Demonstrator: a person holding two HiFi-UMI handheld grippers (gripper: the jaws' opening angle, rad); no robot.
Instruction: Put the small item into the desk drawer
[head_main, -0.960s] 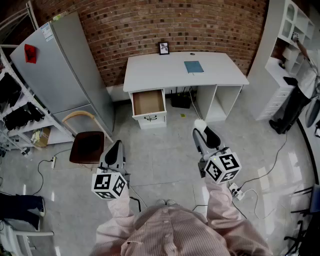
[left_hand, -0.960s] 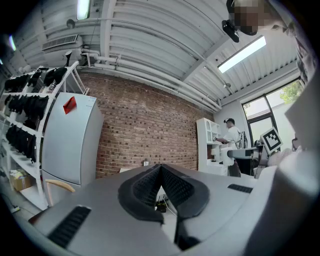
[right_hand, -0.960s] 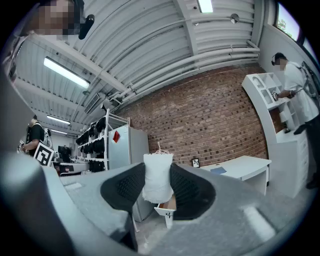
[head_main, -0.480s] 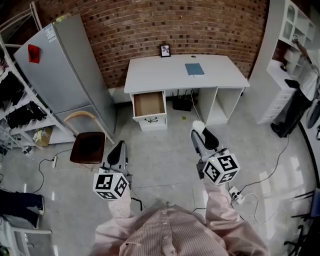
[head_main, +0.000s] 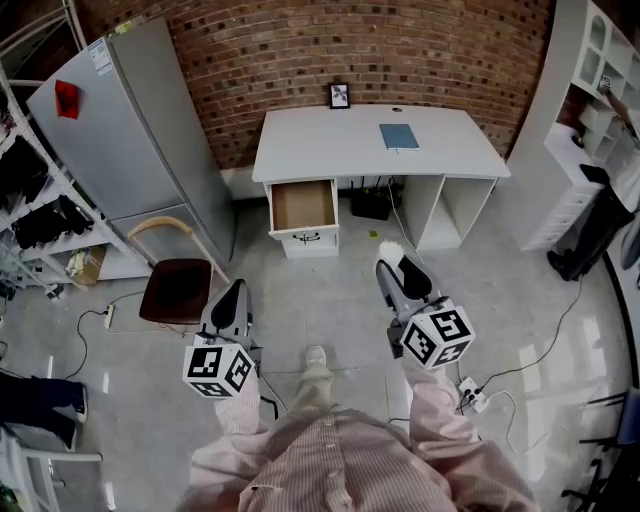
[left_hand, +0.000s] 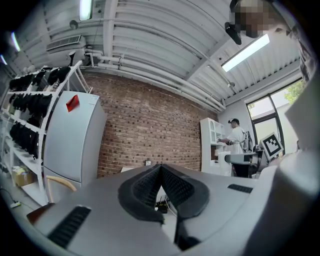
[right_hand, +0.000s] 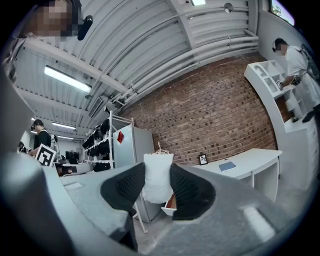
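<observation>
My right gripper (head_main: 397, 268) is shut on a small white item (right_hand: 158, 184), a soft pale block with a thin loop on top; it shows between the black pads (right_hand: 186, 190) in the right gripper view and as a white tip (head_main: 392, 250) in the head view. The white desk (head_main: 330, 140) stands ahead against the brick wall, its top left drawer (head_main: 302, 205) pulled open and showing a bare brown bottom. My left gripper (head_main: 231, 302) hangs low on the left, shut with nothing in it; in the left gripper view its pads (left_hand: 172, 187) meet at the tip.
A blue book (head_main: 399, 135) and a small picture frame (head_main: 340, 96) sit on the desk. A grey fridge (head_main: 130, 140) stands left of it, a brown chair (head_main: 175, 288) in front of the fridge. White shelving (head_main: 600, 80) is at right. Cables and a power strip (head_main: 470, 392) lie on the floor.
The desk and drawer have shifted slightly nearer and to the right in the head view. A shoe now shows on the floor between the grippers. Both grippers keep their hold.
</observation>
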